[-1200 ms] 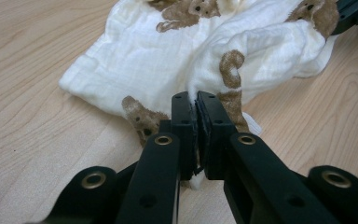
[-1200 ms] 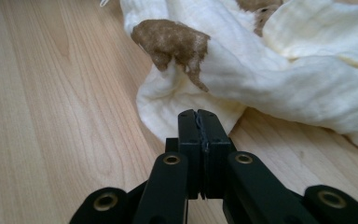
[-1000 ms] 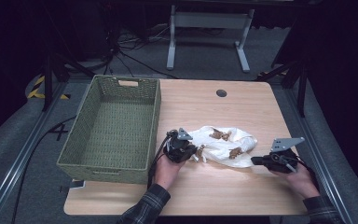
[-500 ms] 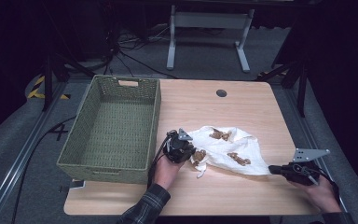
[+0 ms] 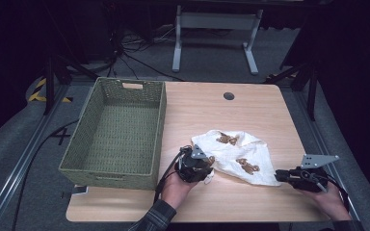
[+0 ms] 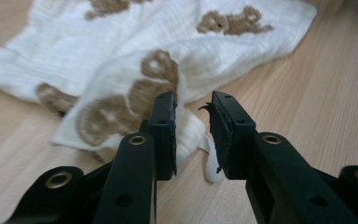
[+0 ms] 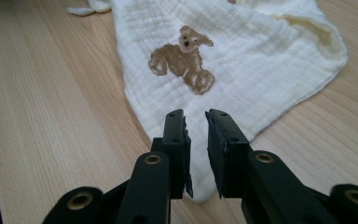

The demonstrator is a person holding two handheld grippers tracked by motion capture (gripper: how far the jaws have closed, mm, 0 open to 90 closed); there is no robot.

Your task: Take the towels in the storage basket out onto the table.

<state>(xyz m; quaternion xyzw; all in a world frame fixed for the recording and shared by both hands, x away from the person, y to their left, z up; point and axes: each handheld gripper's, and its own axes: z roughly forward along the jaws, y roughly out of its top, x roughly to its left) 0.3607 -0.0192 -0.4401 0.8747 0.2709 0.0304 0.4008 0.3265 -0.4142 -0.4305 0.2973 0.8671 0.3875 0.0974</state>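
Left gripper (image 5: 203, 169) and right gripper (image 5: 280, 175), jaws just parting and gripping nothing, each straddle a corner of the bear-print cloth (image 5: 236, 156) on the table (image 5: 212, 110).

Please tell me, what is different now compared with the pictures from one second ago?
The right gripper pulled its cloth corner out toward the table's right edge, spreading the white bear-print cloth flatter. Both grippers' jaws have just been opening: the right stands slightly apart with the corner between, and the left gripper loosens at its bunched end. The green basket stayed put.

Green woven basket (image 5: 115, 130) (left) on table (image 5: 231, 115)
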